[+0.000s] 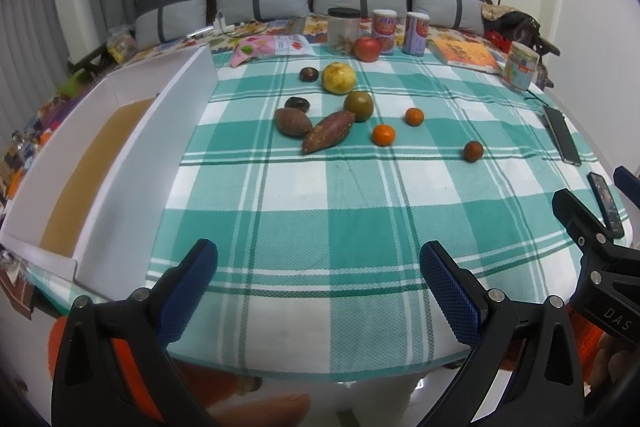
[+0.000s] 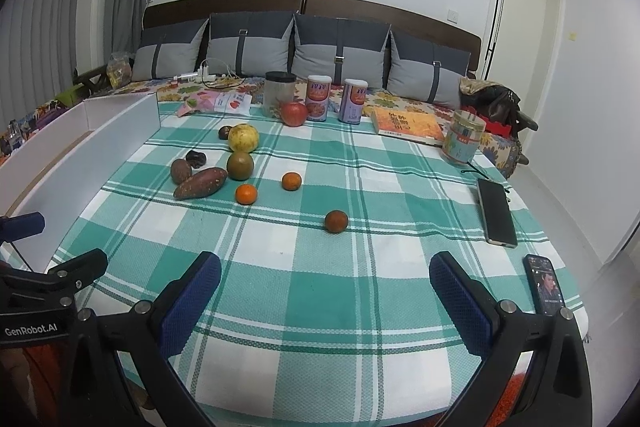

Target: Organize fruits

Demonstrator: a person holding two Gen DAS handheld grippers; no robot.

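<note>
Fruits lie scattered on the green checked cloth (image 1: 320, 211): a red apple (image 1: 367, 49), a yellow fruit (image 1: 338, 78), a green-brown fruit (image 1: 359, 105), two sweet potatoes (image 1: 328, 135), small oranges (image 1: 383, 135) and a darker orange (image 2: 336, 221) nearer the front. A white box (image 1: 132, 163) with a cardboard floor stands at the left. My left gripper (image 1: 318, 291) is open above the cloth's near edge, holding nothing. My right gripper (image 2: 325, 291) is open too, well short of the darker orange. The right gripper's side shows at the far right of the left wrist view.
Jars and cans (image 2: 319, 103), a book (image 2: 406, 125) and a snack bag (image 2: 216, 103) line the back. Two phones (image 2: 497, 213) lie at the cloth's right edge. Grey cushions (image 2: 248, 43) stand behind against a headboard.
</note>
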